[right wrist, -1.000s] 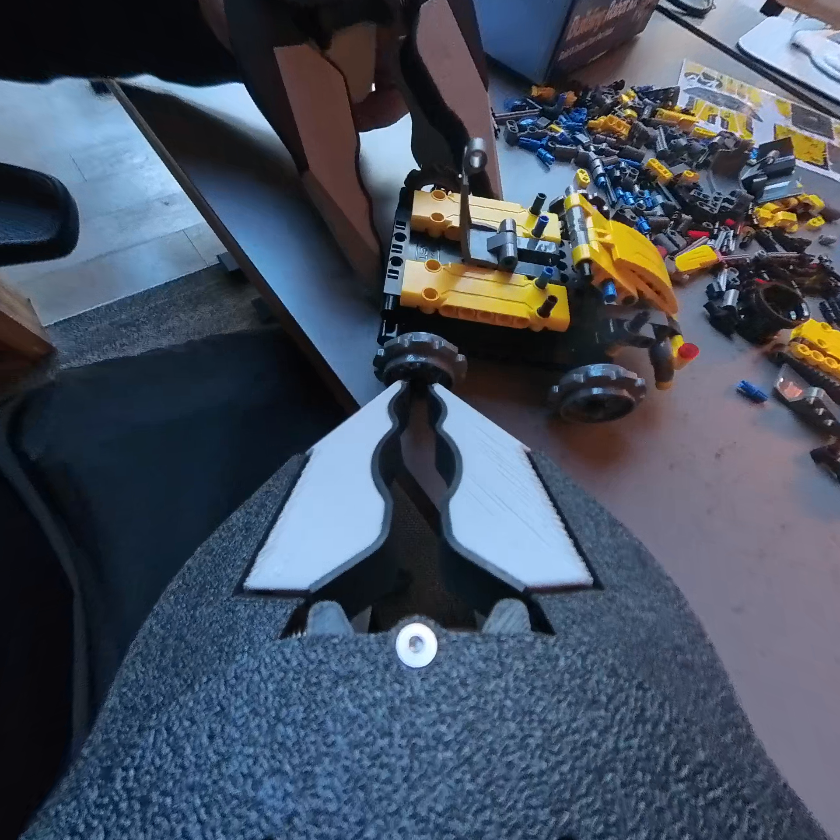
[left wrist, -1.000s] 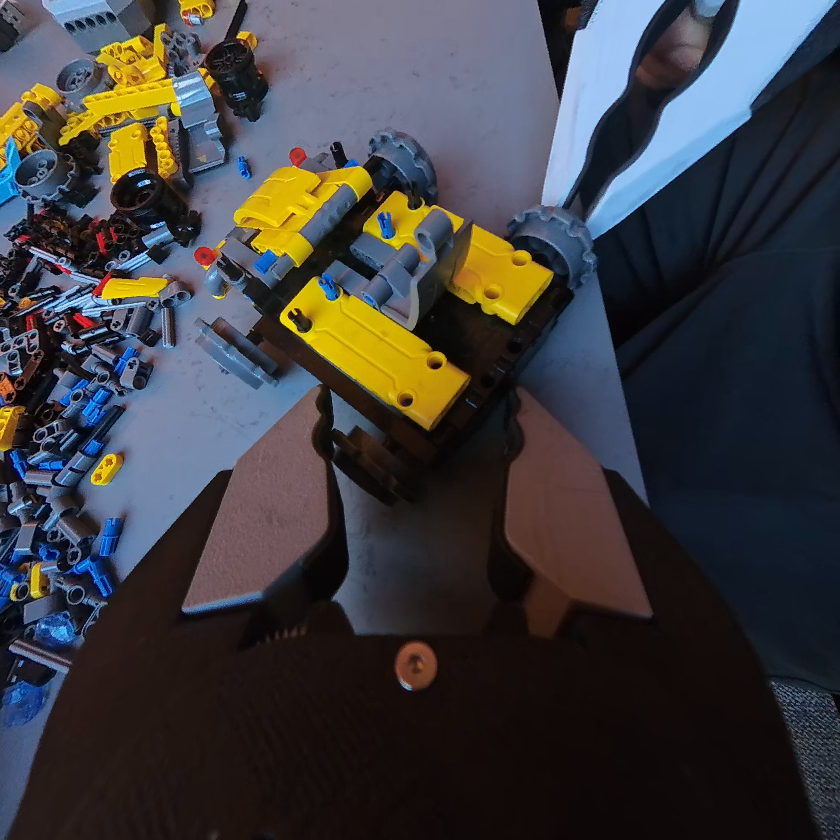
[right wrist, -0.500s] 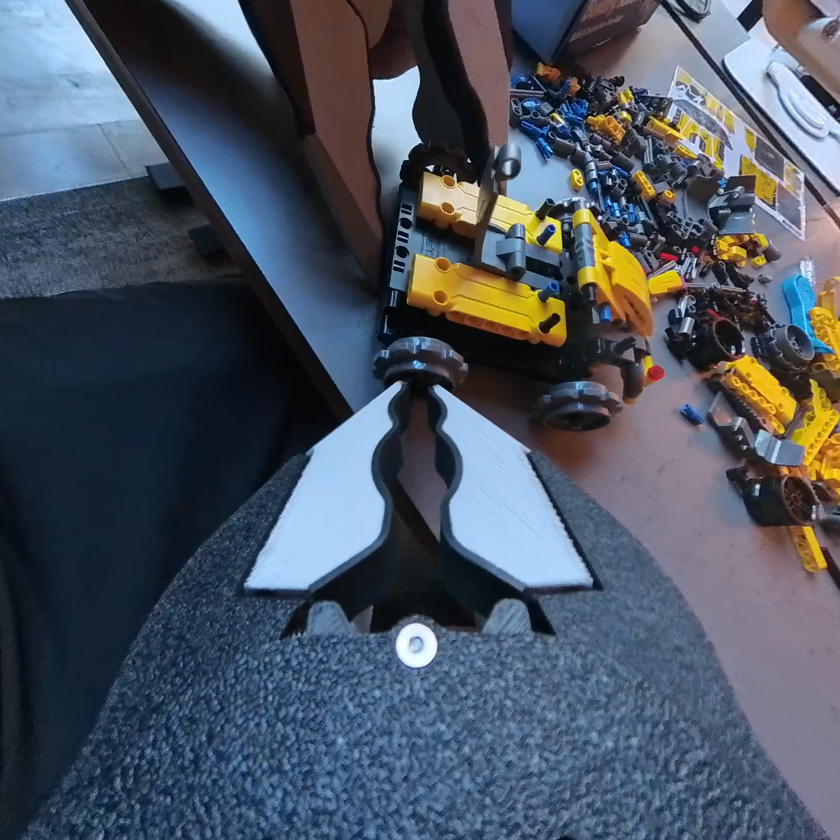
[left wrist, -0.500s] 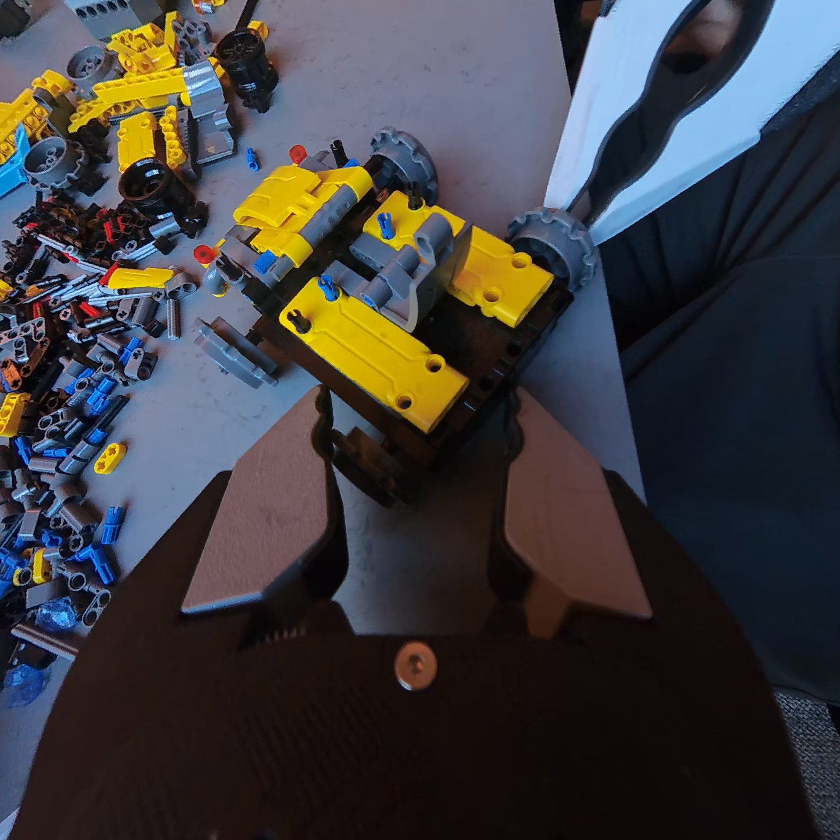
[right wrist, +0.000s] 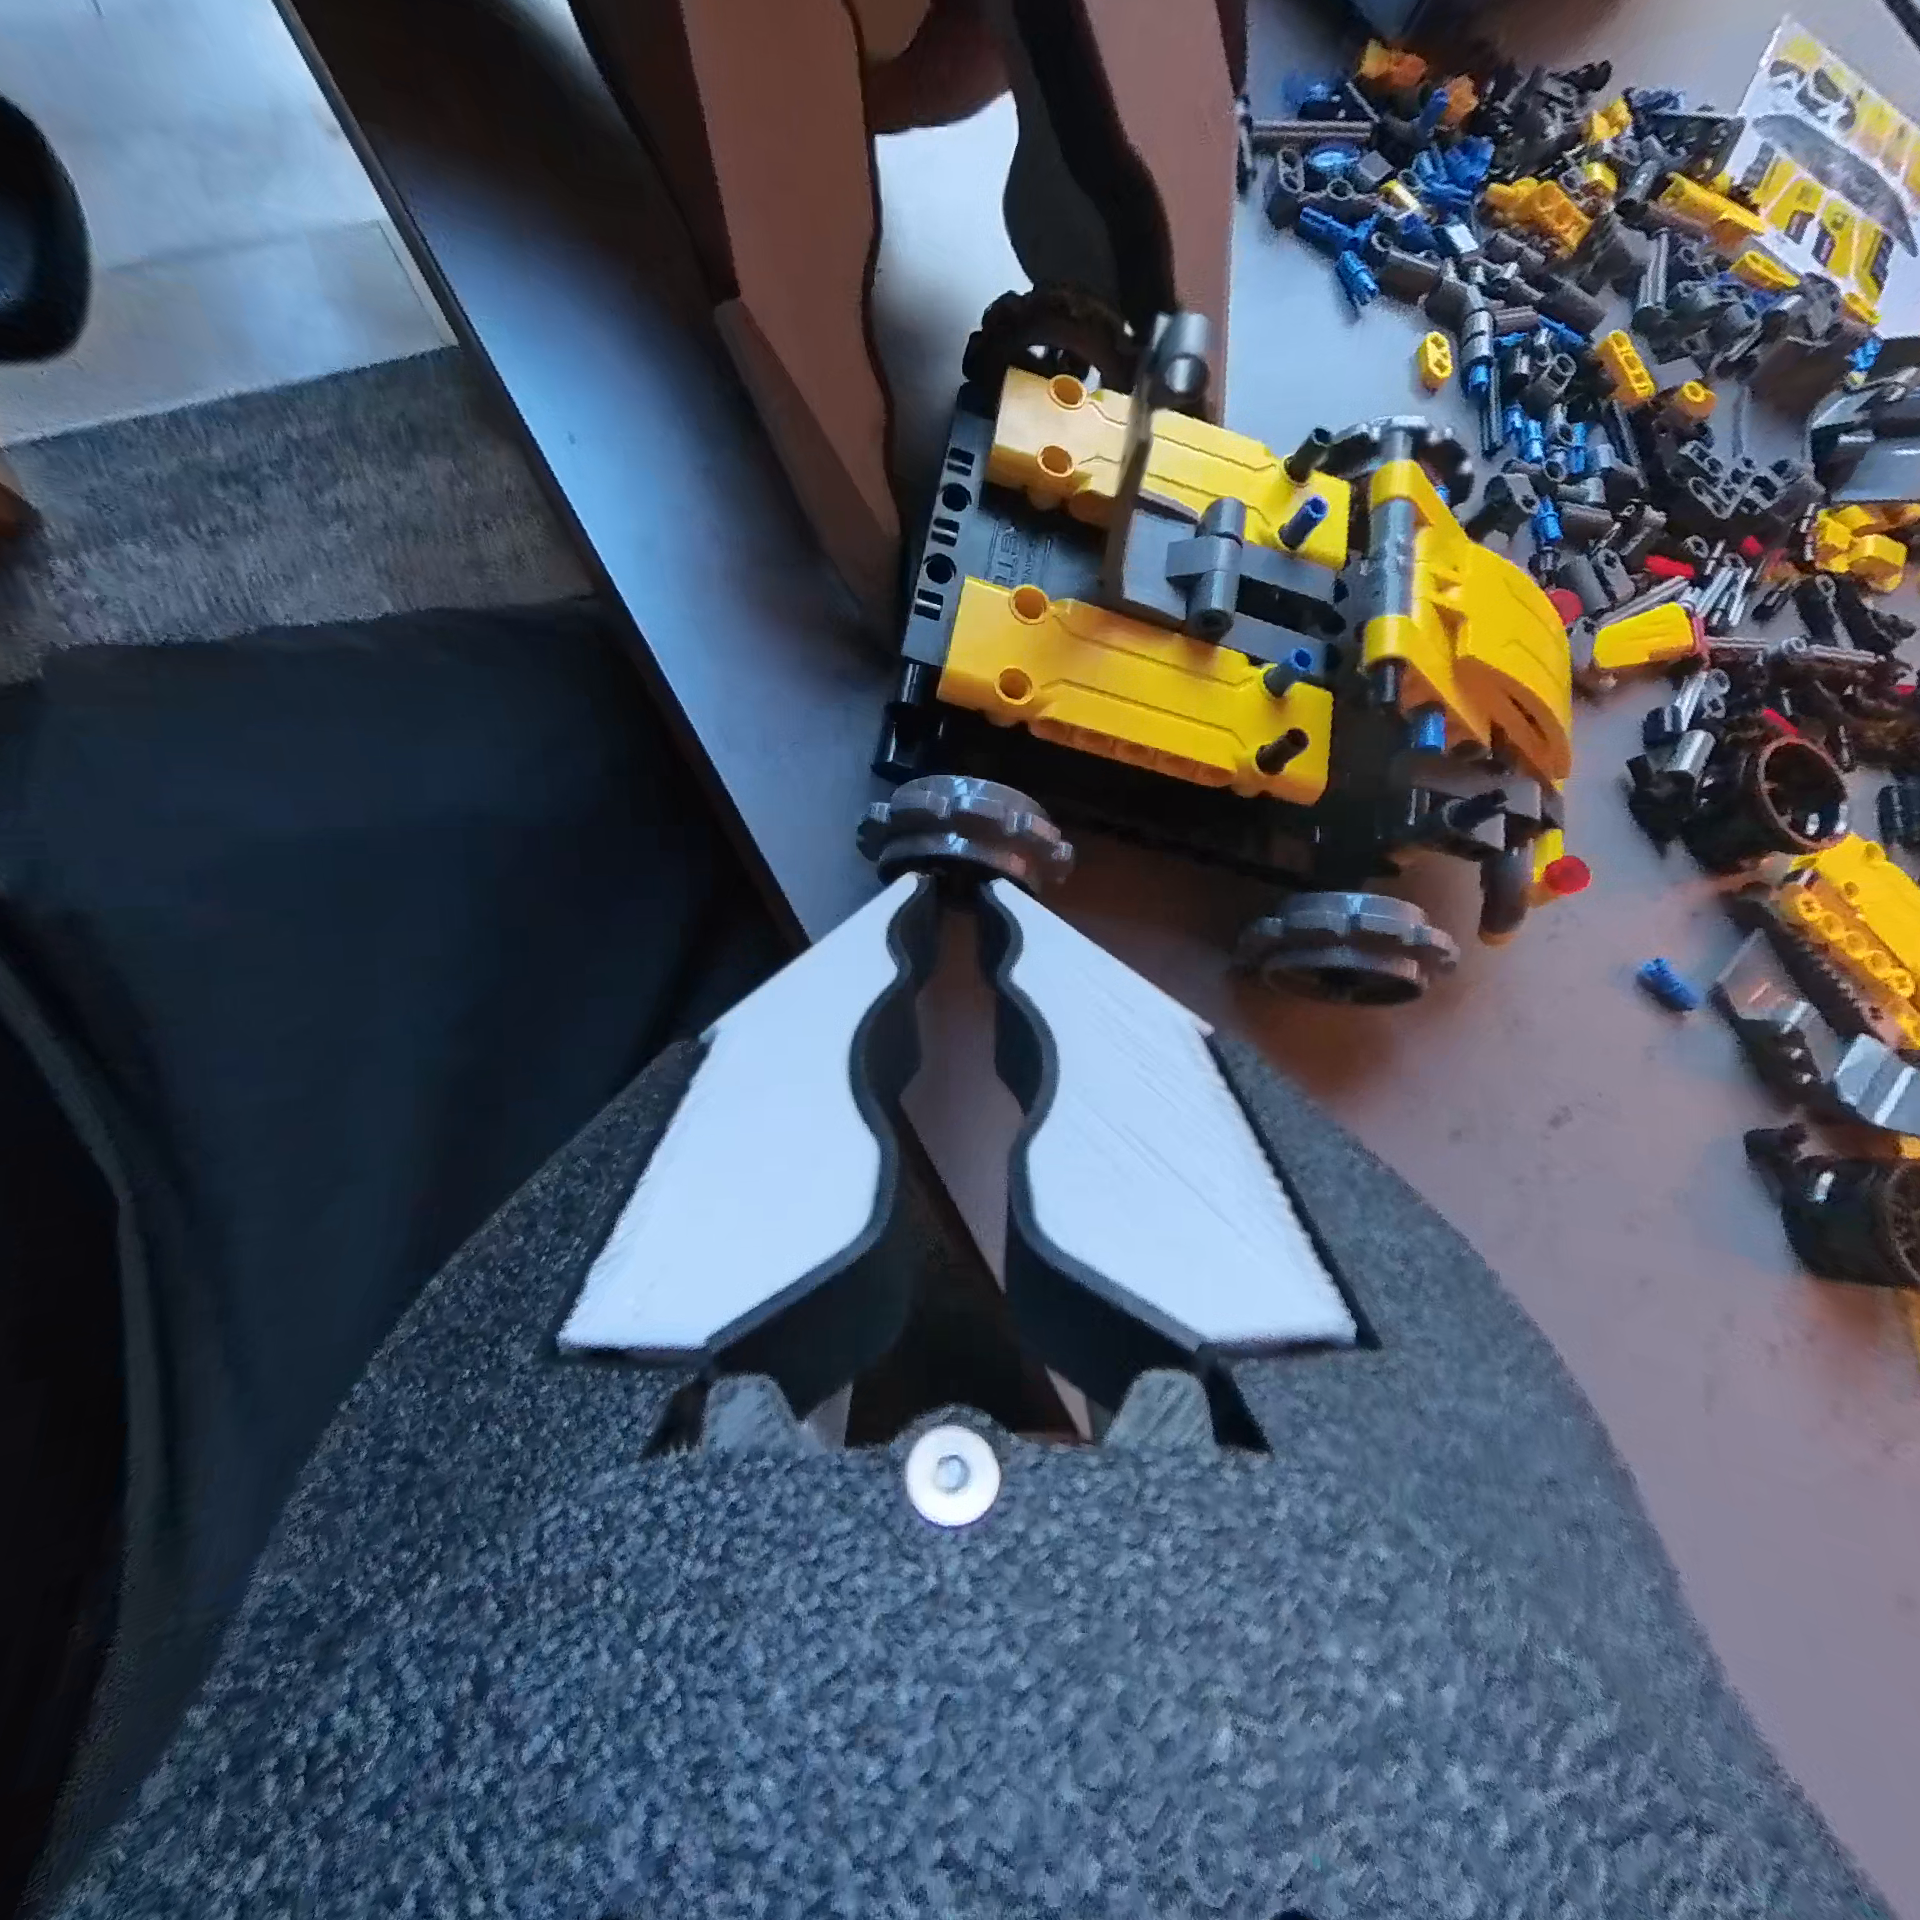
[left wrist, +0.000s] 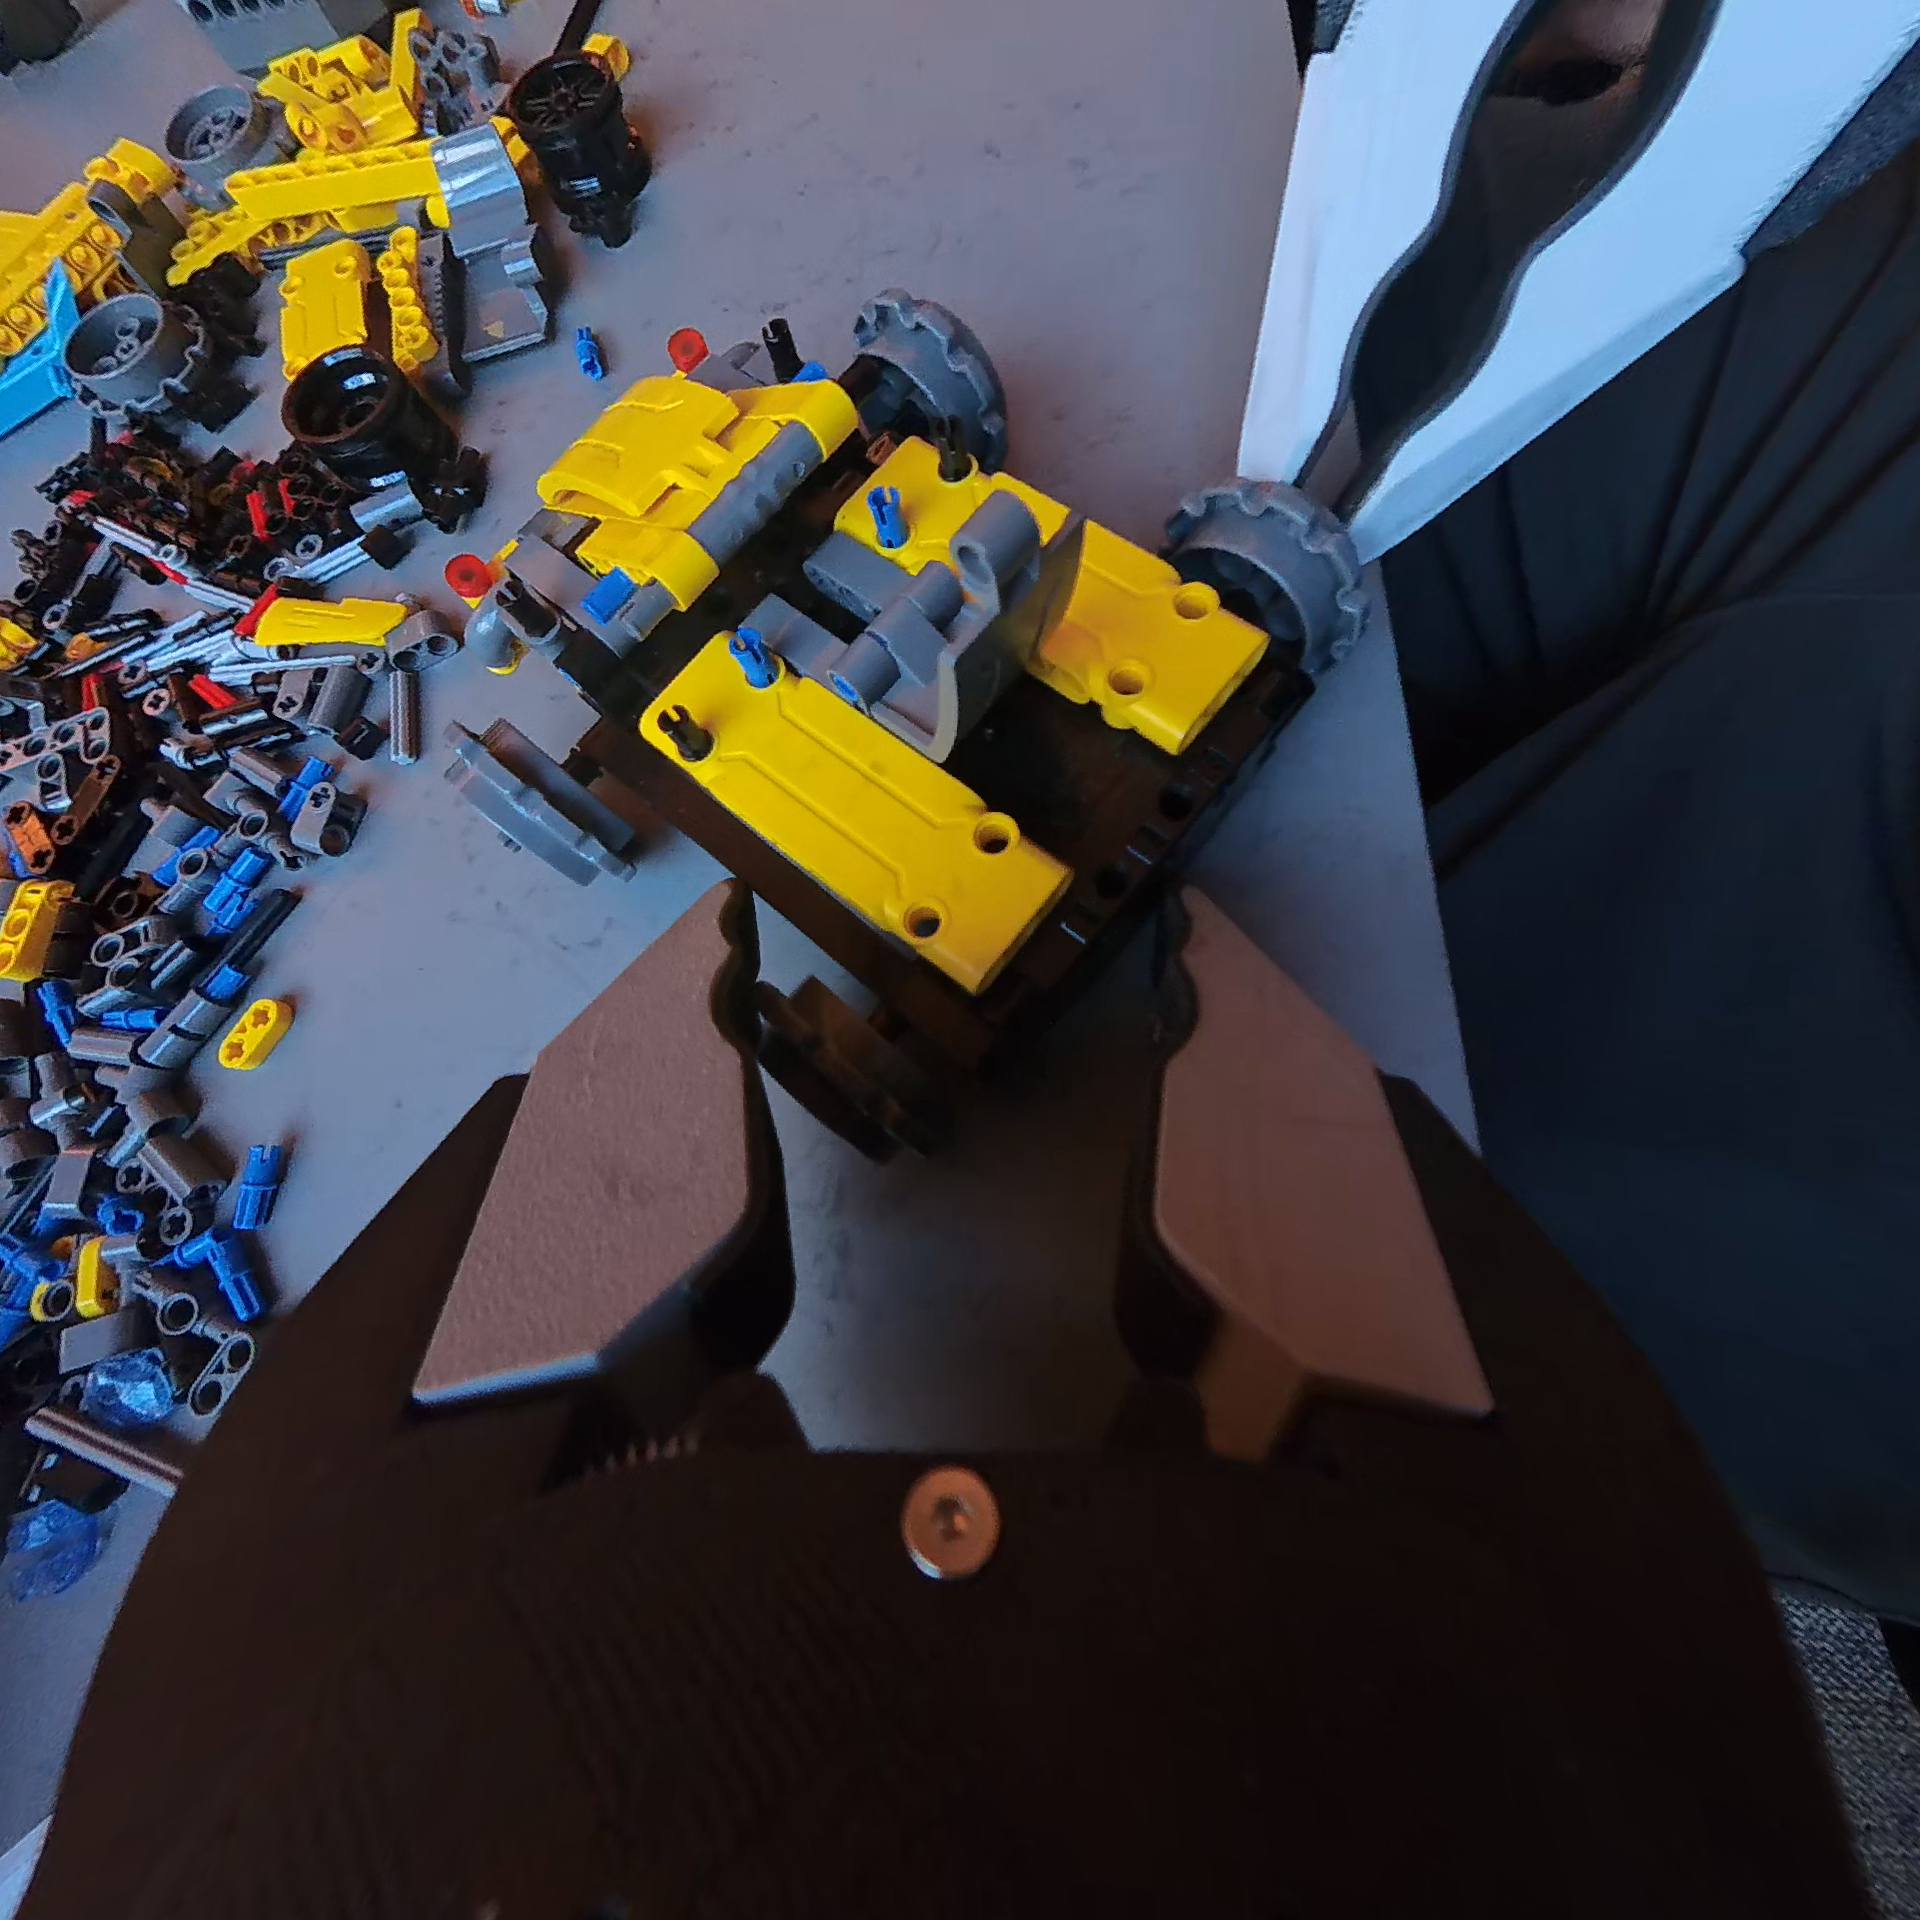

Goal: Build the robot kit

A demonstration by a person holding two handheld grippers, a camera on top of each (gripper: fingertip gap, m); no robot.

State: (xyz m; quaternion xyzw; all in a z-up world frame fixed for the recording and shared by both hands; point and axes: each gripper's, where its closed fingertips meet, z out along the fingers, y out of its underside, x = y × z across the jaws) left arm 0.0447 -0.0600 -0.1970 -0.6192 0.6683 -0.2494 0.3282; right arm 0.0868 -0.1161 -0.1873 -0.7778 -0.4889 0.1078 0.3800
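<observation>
A yellow and black brick vehicle [left wrist: 852, 800] stands at the table's edge; it also shows in the right wrist view [right wrist: 1132, 686]. My left gripper [left wrist: 956, 914] has its brown fingers [right wrist: 800, 312] closed around the vehicle's rear end, with a dark rear wheel [left wrist: 842, 1070] between them. My right gripper [right wrist: 951, 883] has its white fingers [left wrist: 1340, 260] nearly closed, the tips pinching the hub of the grey rear wheel [right wrist: 966, 821] on the vehicle's other side. That wheel [left wrist: 1273, 582] sits right at the table's edge.
A large pile of loose yellow, blue, grey and black parts [left wrist: 135, 831] covers the table beyond the vehicle [right wrist: 1558, 208]. A grey curved piece [left wrist: 540, 810] and a black wheel [left wrist: 358, 405] lie close by. A printed sheet [right wrist: 1829, 177] lies far back. The table edge [right wrist: 623, 582] drops to a person's dark lap [left wrist: 1662, 831].
The right wrist view has swung and tilted, keeping its tips on the grey wheel. The left gripper and the vehicle have barely moved.
</observation>
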